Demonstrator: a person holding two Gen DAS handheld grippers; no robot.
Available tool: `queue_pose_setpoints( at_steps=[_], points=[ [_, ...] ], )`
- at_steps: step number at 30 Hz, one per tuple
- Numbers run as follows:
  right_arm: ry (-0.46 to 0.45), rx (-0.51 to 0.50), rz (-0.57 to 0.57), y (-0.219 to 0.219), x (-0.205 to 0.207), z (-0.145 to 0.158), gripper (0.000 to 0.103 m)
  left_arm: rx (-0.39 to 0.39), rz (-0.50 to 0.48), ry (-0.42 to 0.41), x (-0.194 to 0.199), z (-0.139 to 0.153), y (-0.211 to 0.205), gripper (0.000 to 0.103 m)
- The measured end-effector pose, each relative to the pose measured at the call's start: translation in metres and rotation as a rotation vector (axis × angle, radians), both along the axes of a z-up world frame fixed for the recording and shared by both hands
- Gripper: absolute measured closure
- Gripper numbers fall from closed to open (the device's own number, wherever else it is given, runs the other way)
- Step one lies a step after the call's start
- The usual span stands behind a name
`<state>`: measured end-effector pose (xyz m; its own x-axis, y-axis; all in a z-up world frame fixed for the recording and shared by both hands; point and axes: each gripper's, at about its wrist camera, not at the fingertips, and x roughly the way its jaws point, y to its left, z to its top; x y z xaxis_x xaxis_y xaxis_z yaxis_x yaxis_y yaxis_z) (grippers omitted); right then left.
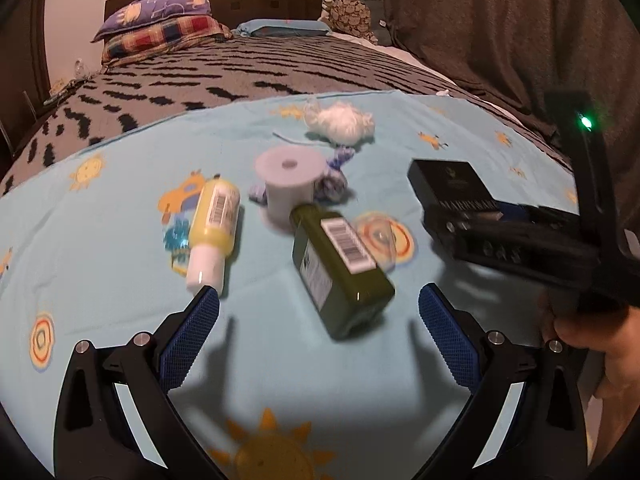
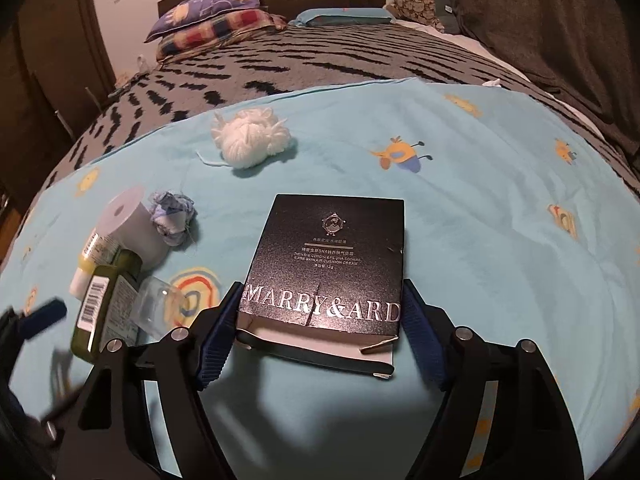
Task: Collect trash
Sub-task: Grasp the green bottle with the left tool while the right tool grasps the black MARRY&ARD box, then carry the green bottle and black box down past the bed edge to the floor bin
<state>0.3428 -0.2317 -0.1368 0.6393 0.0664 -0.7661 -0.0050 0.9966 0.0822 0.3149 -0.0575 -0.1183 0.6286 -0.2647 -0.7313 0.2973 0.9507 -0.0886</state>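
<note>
On the light blue sheet [image 1: 120,264] lie a green bottle [image 1: 340,264], a yellow bottle with a white cap [image 1: 214,224], a white spool [image 1: 286,188], a crumpled blue-white scrap [image 1: 336,184] and a white yarn ball [image 1: 340,122]. My left gripper [image 1: 318,320] is open, its pads either side of the green bottle's near end. My right gripper [image 2: 320,328] is shut on a black "MARRY&ARD" box [image 2: 328,264], also showing in the left wrist view [image 1: 456,188]. A clear plastic piece [image 2: 158,300] lies beside the green bottle [image 2: 100,308].
A grey and black patterned blanket [image 1: 240,72] covers the far bed, with pillows [image 1: 160,28] at the headboard. A dark curtain [image 1: 500,24] hangs at right. The bed edge falls away at left.
</note>
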Motion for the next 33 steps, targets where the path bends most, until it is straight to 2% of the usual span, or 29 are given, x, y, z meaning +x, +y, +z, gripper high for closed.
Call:
queue_pose_setpoints(
  at_steps=[4,7,9,10,11,12,19,33],
  points=[
    [-0.005,-0.032,-0.004,-0.007,-0.009,0.002,0.026,0.023,0.008,-0.006,0.010,0.000,-0.005,0.013],
    [-0.007,-0.032,0.000,-0.011,-0.019,0.002,0.026,0.021,0.012,0.019,0.017,-0.005,-0.006,0.033],
    [-0.009,-0.031,0.001,-0.013,-0.026,0.003,0.026,0.004,0.010,0.040,0.021,-0.008,-0.004,0.051],
    [-0.010,-0.032,0.003,-0.013,-0.031,0.003,0.026,0.000,0.010,0.045,0.021,-0.009,-0.003,0.057],
    [-0.012,-0.033,0.005,-0.014,-0.035,0.002,0.026,-0.004,0.010,0.048,0.019,-0.010,-0.003,0.072],
    [-0.014,-0.035,0.008,-0.013,-0.041,0.002,0.026,-0.008,0.012,0.050,0.018,-0.010,-0.002,0.075],
    [-0.033,-0.011,0.054,-0.006,-0.086,0.004,0.026,0.018,0.003,0.031,-0.024,-0.007,0.005,0.078],
    [-0.052,0.036,0.077,-0.001,-0.201,0.007,0.026,-0.017,-0.013,-0.037,-0.169,0.010,0.028,0.078]
  ],
)
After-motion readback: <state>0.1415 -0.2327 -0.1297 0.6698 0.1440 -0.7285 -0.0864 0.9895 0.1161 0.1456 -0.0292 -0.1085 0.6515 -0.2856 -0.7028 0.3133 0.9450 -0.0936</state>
